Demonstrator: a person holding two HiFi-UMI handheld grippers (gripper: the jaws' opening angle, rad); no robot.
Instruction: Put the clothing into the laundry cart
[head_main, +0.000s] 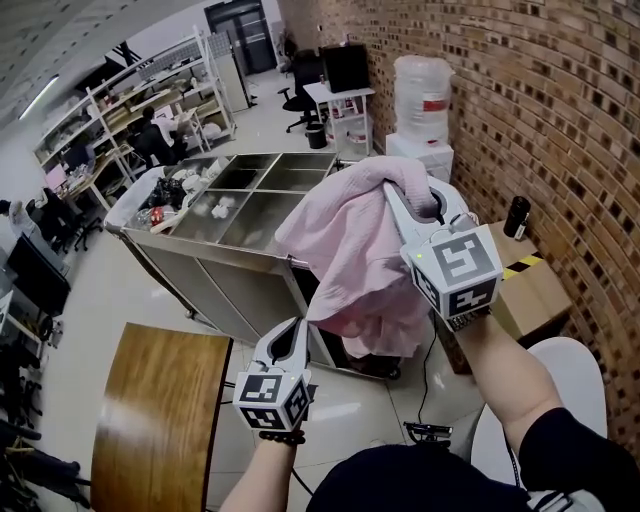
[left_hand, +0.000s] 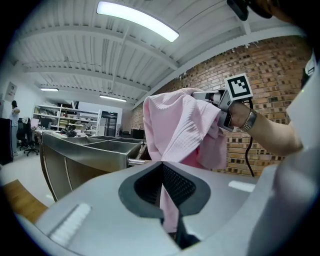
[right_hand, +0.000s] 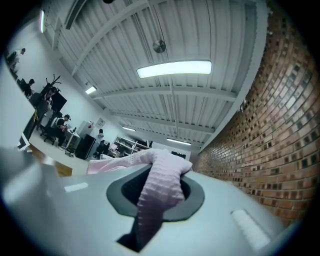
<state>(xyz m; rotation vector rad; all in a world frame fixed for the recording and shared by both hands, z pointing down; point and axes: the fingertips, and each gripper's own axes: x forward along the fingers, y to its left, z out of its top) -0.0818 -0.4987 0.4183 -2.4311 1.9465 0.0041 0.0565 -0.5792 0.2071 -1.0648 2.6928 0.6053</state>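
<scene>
Looking at the head view first: the right hand-held gripper (head_main: 398, 192) is raised, its jaws buried in the top of the pink garment (head_main: 345, 250), which hangs from it in mid-air. The garment sits in front of the right end of the laundry cart (head_main: 215, 247), overlapping its near right corner, and is not in any compartment. The cart is stainless, with an open top split into several compartments; the far-left ones hold mixed small items. The left hand-held gripper (head_main: 295, 328) is lower, tips up against the garment's lower left edge. The wooden counter (head_main: 150, 420) is at bottom left, its right edge just beside the left marker cube (head_main: 272, 402). A cardboard box (head_main: 535, 290) stands against the brick wall (head_main: 560, 120), with a water jug (head_main: 422, 95) further back along the same wall.

Left gripper view: the jaws are pressed nearly together, tips meeting, with a thin strip of pink fabric caught in the slit. The rest of the garment drapes above, running up to the right hand-held gripper, whose marker cube faces this camera. The cart is on the left.

Right gripper view: the jaws are pinching a bunched fold of the garment. The fabric fills the gap and spills over the tips to the left. The camera points upward, showing a ceiling lamp (right_hand: 174, 69) overhead and the brick wall on the right.
</scene>
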